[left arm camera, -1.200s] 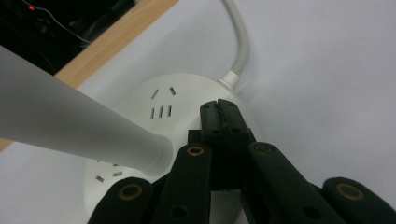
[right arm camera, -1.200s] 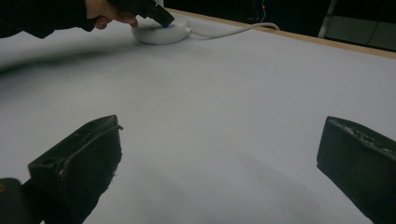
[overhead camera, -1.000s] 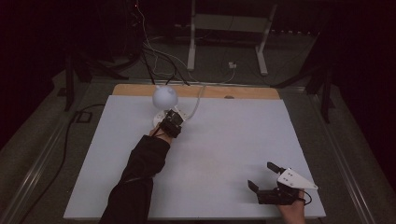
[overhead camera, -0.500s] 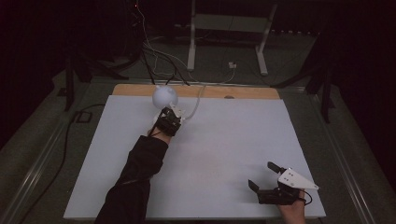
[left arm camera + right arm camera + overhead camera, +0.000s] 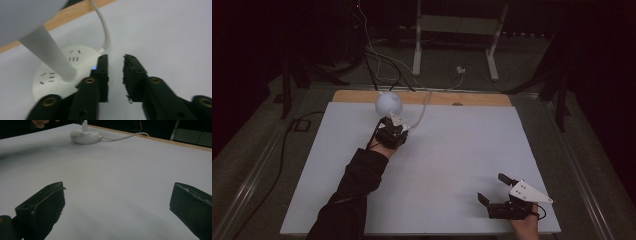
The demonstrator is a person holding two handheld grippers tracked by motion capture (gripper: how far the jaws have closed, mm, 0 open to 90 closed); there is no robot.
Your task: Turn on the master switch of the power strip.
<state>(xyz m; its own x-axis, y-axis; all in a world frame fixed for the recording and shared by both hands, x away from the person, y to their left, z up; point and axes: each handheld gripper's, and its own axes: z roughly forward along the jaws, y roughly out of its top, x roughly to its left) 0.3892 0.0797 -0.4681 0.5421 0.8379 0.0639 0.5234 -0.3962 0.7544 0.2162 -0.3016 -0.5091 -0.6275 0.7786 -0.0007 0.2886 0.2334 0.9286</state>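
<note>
A white desk lamp stands at the far left of the white table (image 5: 452, 160), with a round globe head (image 5: 388, 102), a slanted stem (image 5: 50, 55) and a flat round base (image 5: 57, 72) that carries a small blue light. My left gripper (image 5: 392, 131) hovers low over the base's right edge. Its jaws are nearly together with only a narrow slit and nothing between them (image 5: 115, 58), and the left jaw tip lies by the blue light. My right gripper (image 5: 493, 188) rests near the table's front right corner, wide open and empty (image 5: 117, 195). The lamp base (image 5: 86, 136) lies far ahead of it.
A white cable (image 5: 106, 32) runs from the lamp base to the wooden back edge (image 5: 472, 98) and off the table. Dark floor with cables and a metal stand (image 5: 454, 37) lies beyond. A sleeved forearm (image 5: 357, 185) crosses the table's left half.
My left gripper has edged slightly over the lamp base, covering more of it. The right gripper has stayed in place.
</note>
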